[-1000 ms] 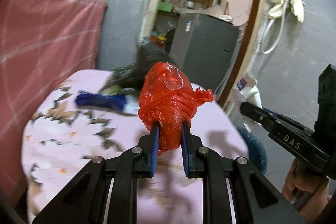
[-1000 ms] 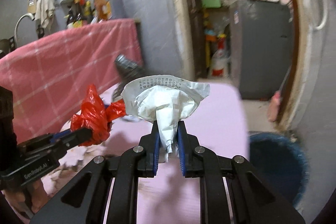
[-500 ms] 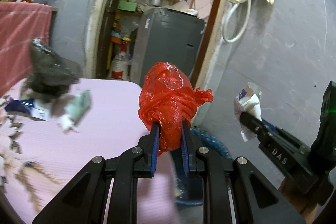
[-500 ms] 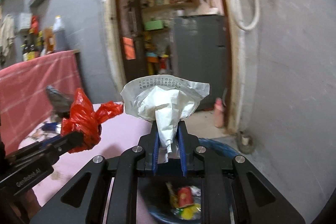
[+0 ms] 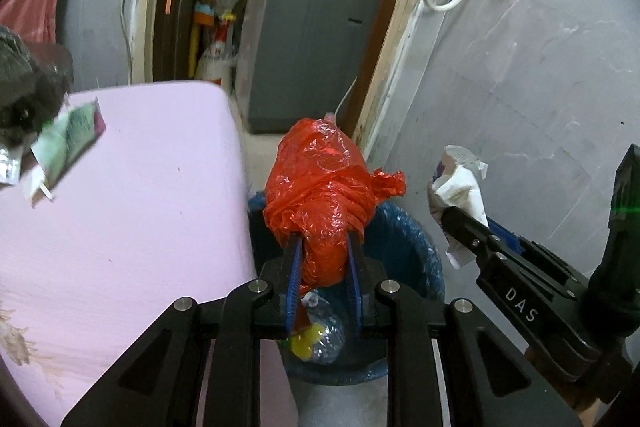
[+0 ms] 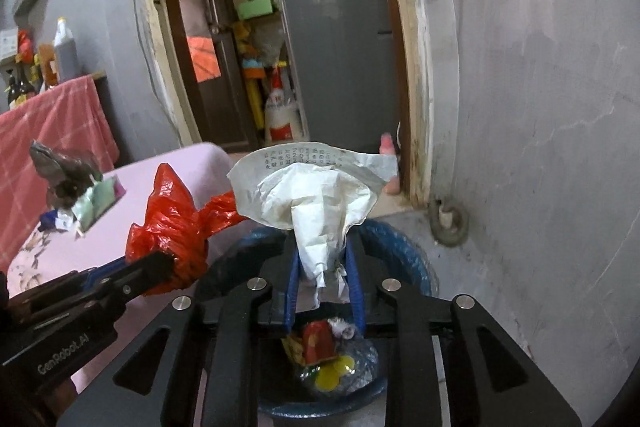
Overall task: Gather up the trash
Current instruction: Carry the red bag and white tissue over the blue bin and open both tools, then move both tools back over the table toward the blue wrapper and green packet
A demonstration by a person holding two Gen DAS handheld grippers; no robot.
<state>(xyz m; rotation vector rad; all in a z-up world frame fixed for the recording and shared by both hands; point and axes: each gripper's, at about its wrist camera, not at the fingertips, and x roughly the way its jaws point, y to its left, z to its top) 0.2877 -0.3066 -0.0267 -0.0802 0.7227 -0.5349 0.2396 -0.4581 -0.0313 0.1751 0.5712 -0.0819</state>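
Both grippers stood above the blue-lined bin [image 6: 416, 255], each loaded and neither yet emptied. The left gripper [image 5: 323, 267] had its fingers closed to a narrow gap around the neck of a knotted red plastic bag [image 5: 320, 195], which hung over the bin's near-left rim, just beside the edge of the pink-covered table [image 5: 132, 195]. The right gripper [image 6: 322, 279] was pinched just as tightly on the tail of a crumpled white paper wrapper [image 6: 316, 199], held over the bin's middle. By my judgement the carrying was finished for these two pieces and only the release remained.

The bin already held some rubbish — a red scrap, something yellow and clear plastic [image 6: 332, 359] lay at the bottom. More was left on the table: a dark crumpled bag [image 6: 60, 171] and a green packet [image 6: 98, 199] at its far left side, with smaller scraps beside them, so the collecting looked well short of done.

Much of the bin's inside was hidden behind the gripper bodies, and the print on the wrapper was too small to read. The dark bag was cut off at the left edge of the left wrist view, and what the small scraps were could not be made out.
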